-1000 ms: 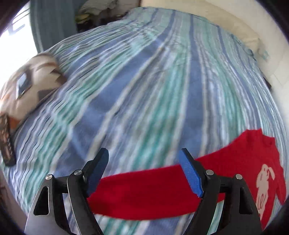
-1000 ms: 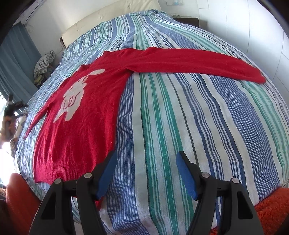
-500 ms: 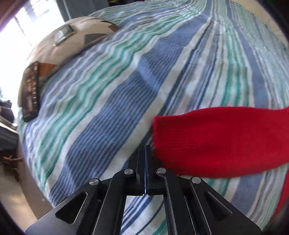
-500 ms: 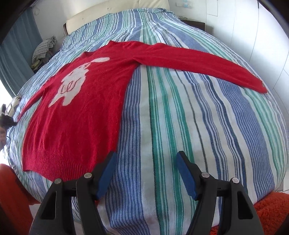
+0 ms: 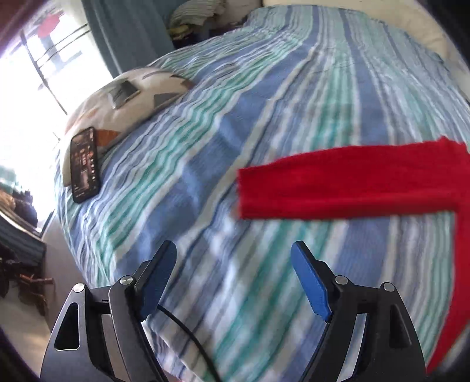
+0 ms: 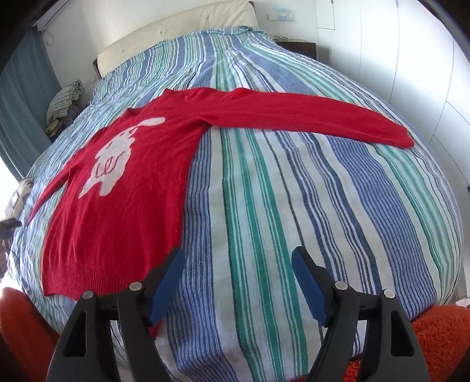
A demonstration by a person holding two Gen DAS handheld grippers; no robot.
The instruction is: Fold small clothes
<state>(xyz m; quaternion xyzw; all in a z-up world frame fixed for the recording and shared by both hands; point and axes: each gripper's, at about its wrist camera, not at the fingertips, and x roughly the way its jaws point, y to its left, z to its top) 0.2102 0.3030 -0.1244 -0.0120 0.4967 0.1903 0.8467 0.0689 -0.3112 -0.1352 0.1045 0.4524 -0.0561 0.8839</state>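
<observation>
A small red sweater [image 6: 123, 205] with a white rabbit on the front lies flat on the striped bed [image 6: 293, 205], both sleeves spread out. In the left wrist view its left sleeve [image 5: 337, 188] lies straight across the bed, cuff end toward the left. My left gripper [image 5: 235, 264] is open and empty, held above the bed short of the cuff. My right gripper [image 6: 238, 270] is open and empty, just right of the sweater's lower hem corner. The right sleeve [image 6: 323, 117] stretches away to the right.
A patterned pillow [image 5: 123, 102] with a phone [image 5: 84, 164] on it lies at the bed's left edge. Clothes are piled by the curtain [image 5: 205, 11]. An orange rug [image 6: 440, 338] lies beside the bed. The headboard [image 6: 176, 32] and white wall are beyond.
My left gripper was shut beside the sleeve cuff half a second ago; it is now open and has drawn back. The right gripper shifted slightly and stayed open.
</observation>
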